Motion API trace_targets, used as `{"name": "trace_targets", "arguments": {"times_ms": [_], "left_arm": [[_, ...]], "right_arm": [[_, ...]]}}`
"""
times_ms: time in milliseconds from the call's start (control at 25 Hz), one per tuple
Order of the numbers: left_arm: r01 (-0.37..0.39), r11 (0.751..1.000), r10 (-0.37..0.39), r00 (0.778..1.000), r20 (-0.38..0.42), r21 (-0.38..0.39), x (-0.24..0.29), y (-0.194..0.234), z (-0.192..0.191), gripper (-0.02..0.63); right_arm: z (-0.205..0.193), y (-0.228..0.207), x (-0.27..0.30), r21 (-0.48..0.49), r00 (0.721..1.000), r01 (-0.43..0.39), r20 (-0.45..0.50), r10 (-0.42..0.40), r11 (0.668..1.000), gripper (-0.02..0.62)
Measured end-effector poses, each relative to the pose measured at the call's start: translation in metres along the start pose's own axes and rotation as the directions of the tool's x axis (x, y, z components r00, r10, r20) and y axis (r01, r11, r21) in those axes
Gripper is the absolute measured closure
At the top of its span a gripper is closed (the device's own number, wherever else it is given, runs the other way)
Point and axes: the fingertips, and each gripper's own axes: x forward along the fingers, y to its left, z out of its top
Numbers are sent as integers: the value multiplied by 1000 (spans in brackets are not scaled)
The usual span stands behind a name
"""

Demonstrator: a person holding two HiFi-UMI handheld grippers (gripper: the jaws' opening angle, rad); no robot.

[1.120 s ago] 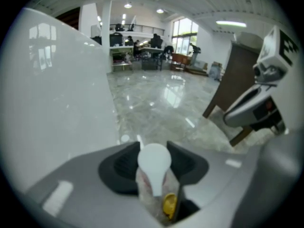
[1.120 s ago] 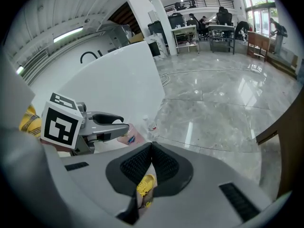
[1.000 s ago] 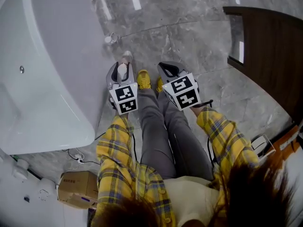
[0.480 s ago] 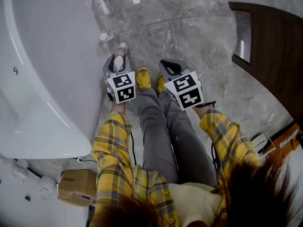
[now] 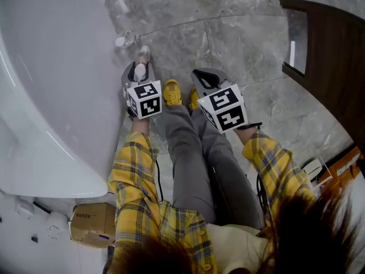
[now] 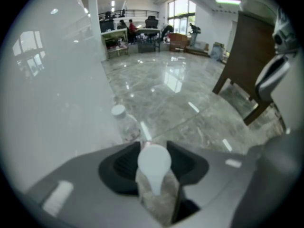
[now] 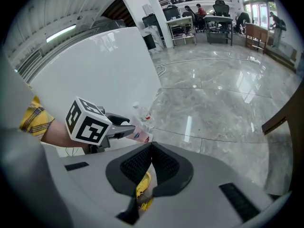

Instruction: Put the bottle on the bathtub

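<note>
white-capped bottle (image 5: 144,53) is clamped in left tool (image 5: 139,68); right tool (image 7: 151,151) closed, empty. risk: slipping off curved bathtub (image 5: 51,96) rim on release.

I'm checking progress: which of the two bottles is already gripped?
The bottle clamped between the left hand-held gripper's jaws. The other bottle is free on the floor beside the bathtub, with nothing holding it.

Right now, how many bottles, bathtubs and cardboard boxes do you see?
Bottles: 2, the held bottle in the left gripper and the floor bottle
Bathtub: 1
Cardboard box: 1
Total: 4
</note>
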Motion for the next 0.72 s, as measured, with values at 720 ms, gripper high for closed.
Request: {"name": "trace_targets", "arguments": {"times_ms": [720], "left_arm": [[-3, 1000, 3, 1000, -30, -7, 14, 6, -20, 423]], "right_arm": [[-14, -2, 10, 11, 1000, 1, -23, -1, 1000, 581]]}}
